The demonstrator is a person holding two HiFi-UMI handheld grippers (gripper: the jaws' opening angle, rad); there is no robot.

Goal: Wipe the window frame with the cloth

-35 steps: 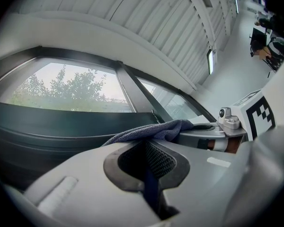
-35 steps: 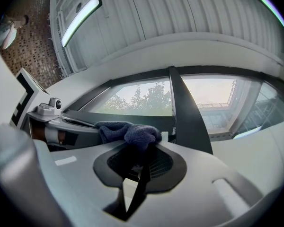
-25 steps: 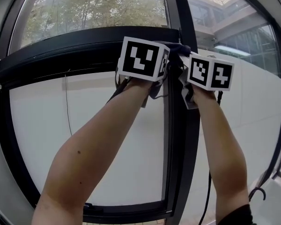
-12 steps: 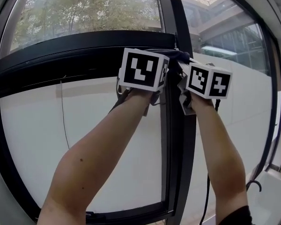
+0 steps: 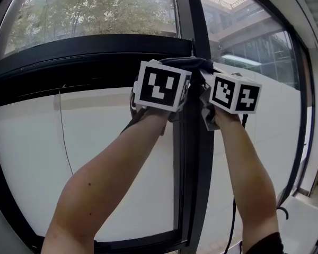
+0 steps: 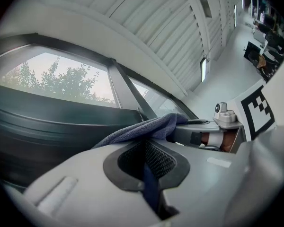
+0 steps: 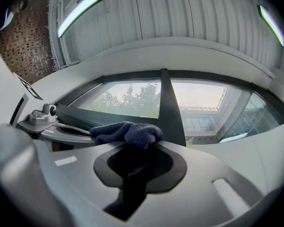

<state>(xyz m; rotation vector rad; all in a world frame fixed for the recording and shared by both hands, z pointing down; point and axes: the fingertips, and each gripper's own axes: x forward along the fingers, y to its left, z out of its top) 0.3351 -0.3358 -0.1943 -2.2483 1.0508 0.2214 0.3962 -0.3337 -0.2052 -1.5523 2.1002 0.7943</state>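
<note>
Cloth (image 5: 193,63), dark blue, sits bunched just above centre in the head view, at the spot where the horizontal bar of the black window frame (image 5: 85,57) meets its upright post. You hold it there with both tools. In that view your marker cubes cover the jaws, so the grip itself does not show.

The view from your left gripper (image 6: 144,174) fills that in. Its jaws are pressed together on a thin blue fold. The rest of the cloth humps up past them toward the right of the frame, with the dark bar across the left.

The view from your right gripper (image 7: 132,174) shows its jaws likewise clamped on the cloth, the wad bulging just beyond them, low centre, in front of the upright post.

Only the gripper views show the ribbed ceiling and its strip lights. Only the head view shows your two forearms reaching up side by side.
</note>
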